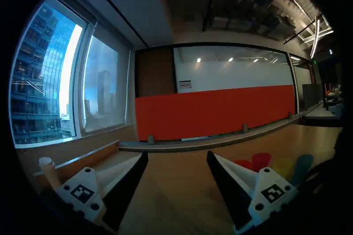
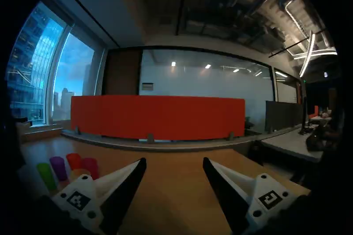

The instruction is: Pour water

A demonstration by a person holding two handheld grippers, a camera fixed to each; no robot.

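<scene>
Both grippers hang low over a long wooden bench [image 1: 176, 199], pointing toward the far side of the room. The left gripper [image 1: 176, 153] has its fingers [image 1: 128, 182] spread wide apart, with nothing but bare wood between them. The right gripper [image 2: 173, 160] is the same, its fingers [image 2: 123, 186] parted and holding nothing. The cups [image 1: 261, 161] stand upright in a small coloured cluster on the bench. In the left gripper view they are on the right, partly hidden behind the right-hand finger, and show red, yellow and teal. In the right gripper view the same sort of cluster [image 2: 74, 161] sits on the left, just behind the left-hand finger, showing green, purple, orange-red and magenta. Neither gripper touches them. Whether any cup holds water cannot be told from here. At the near left of the left gripper view a slim upright cylinder [image 1: 47, 171] with a pale top stands beside the finger; what it is cannot be made out. An orange screen [image 2: 159, 116] runs along the far edge of the bench. A tall window [image 1: 48, 76] on the left looks out on glass towers. A second desk [image 2: 291, 140] lies off to the right.
</scene>
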